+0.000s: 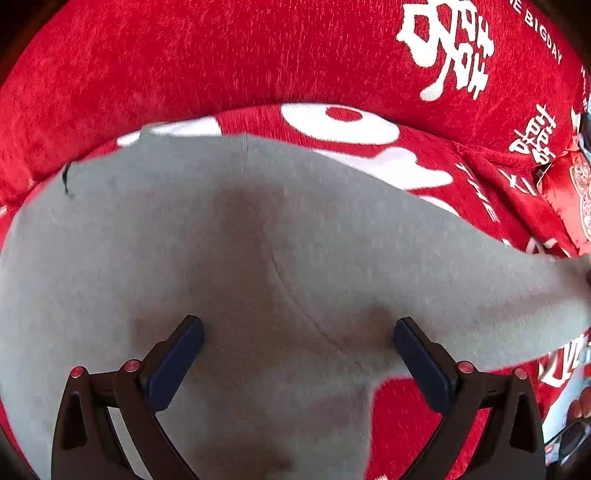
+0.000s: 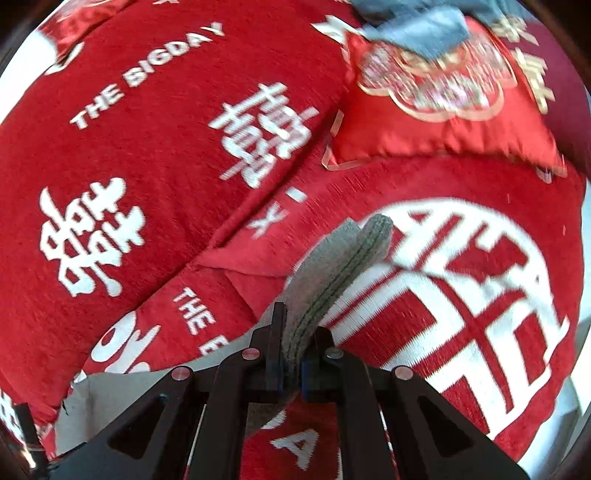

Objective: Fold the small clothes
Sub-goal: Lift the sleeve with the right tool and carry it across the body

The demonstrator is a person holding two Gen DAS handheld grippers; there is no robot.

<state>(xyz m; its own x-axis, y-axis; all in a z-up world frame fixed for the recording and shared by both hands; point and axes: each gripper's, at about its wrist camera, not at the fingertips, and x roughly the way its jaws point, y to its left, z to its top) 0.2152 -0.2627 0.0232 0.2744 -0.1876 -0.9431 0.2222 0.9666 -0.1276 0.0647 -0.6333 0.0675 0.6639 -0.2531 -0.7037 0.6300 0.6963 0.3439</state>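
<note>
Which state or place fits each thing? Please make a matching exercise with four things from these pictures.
Things:
1. left claw
2. right claw
3. grey cloth
4. satin cushion

States or places:
a. shut on the cloth's edge
b. in the corner of the red sofa cover, under a blue cloth
c. open above the cloth
d. spread on the sofa cover

Pairs: 1-c, 2-a, 3-d, 4-b
</note>
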